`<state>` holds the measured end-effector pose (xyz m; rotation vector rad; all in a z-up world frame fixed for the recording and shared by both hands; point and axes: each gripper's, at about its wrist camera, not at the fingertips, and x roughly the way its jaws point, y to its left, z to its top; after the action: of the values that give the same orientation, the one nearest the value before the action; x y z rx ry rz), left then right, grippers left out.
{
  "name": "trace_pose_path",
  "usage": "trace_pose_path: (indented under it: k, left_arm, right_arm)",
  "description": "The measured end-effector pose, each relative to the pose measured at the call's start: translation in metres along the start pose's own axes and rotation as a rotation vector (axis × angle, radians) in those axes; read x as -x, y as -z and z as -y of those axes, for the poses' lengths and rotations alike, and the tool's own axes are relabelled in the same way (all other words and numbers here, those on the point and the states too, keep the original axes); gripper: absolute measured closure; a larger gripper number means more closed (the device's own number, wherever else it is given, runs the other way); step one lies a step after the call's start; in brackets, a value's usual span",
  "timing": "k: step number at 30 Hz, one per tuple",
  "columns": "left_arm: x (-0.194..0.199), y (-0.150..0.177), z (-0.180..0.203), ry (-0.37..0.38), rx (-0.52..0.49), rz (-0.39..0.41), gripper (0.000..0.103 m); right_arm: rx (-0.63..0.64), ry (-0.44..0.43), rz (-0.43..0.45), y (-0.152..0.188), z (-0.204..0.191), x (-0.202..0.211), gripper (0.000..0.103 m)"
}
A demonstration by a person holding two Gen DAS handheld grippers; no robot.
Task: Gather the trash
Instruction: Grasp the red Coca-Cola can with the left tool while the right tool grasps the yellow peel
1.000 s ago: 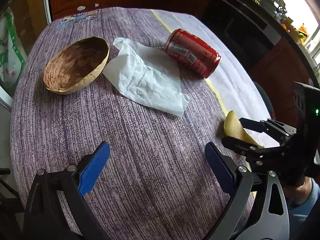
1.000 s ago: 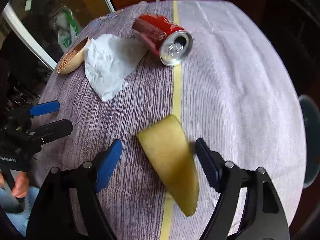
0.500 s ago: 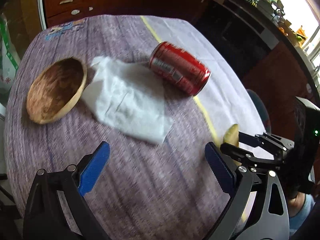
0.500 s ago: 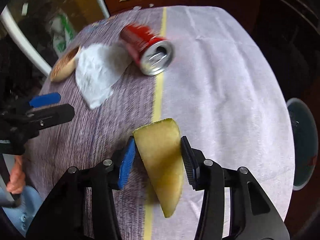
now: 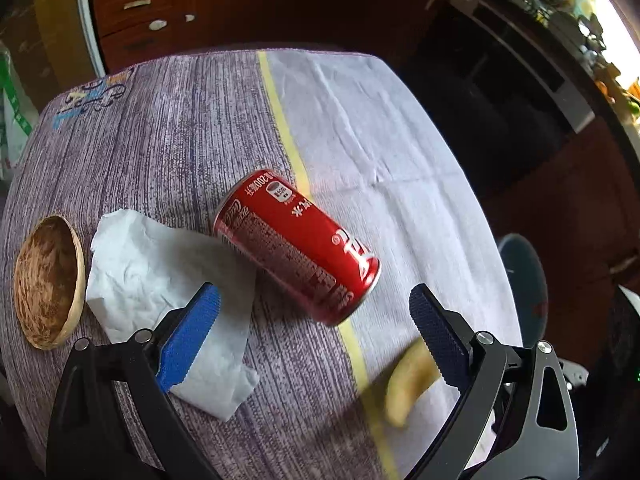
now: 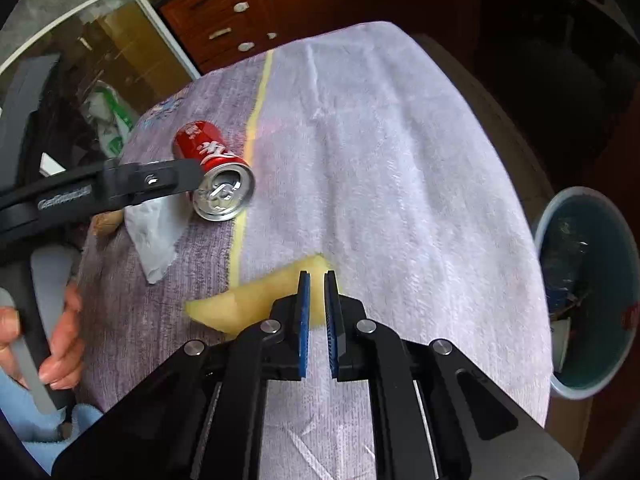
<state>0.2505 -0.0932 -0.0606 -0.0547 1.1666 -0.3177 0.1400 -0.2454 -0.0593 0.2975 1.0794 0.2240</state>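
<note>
A red soda can lies on its side on the table, just ahead of my left gripper, which is open and empty. The can also shows in the right wrist view. A crumpled white napkin lies left of the can, partly under my left finger. My right gripper is shut on a yellow melon rind and holds it above the table. The rind shows blurred in the left wrist view.
A wooden bowl sits at the table's left edge. A blue trash bin with rubbish in it stands on the floor right of the table. The tablecloth has a yellow stripe. Wooden drawers stand behind.
My right gripper has closed on the melon rind and lifted it, turning it sideways. My left gripper has moved forward and right, up to the red can.
</note>
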Motion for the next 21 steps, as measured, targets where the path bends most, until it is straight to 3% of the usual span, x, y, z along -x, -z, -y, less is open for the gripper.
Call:
trace_pose_path:
  k: [12,13,14,16,19,21]
  left_arm:
    - [-0.042,-0.022,0.006,-0.068,0.102,-0.047,0.008]
    - [-0.044,-0.022,0.007,-0.076,0.098,-0.039,0.013]
    - [-0.045,-0.021,0.009,-0.075,0.09,-0.03,0.026]
    - [-0.043,-0.019,0.01,-0.074,0.064,-0.02,0.029]
    - [-0.032,-0.008,0.014,-0.089,-0.036,-0.004,0.034]
    - [-0.023,0.001,0.017,-0.086,-0.124,0.002,0.034]
  right_arm:
    - [-0.054,-0.046,0.014,0.011,0.02,-0.005,0.088]
    - [-0.059,-0.048,0.012,0.012,0.021,-0.005,0.088]
    - [-0.061,-0.048,0.007,0.012,0.023,-0.006,0.088]
    - [-0.062,-0.056,0.001,0.014,0.023,-0.008,0.085]
    - [-0.045,-0.068,-0.002,0.018,0.017,-0.009,0.064]
    - [-0.034,-0.069,-0.008,0.02,0.014,-0.01,0.063]
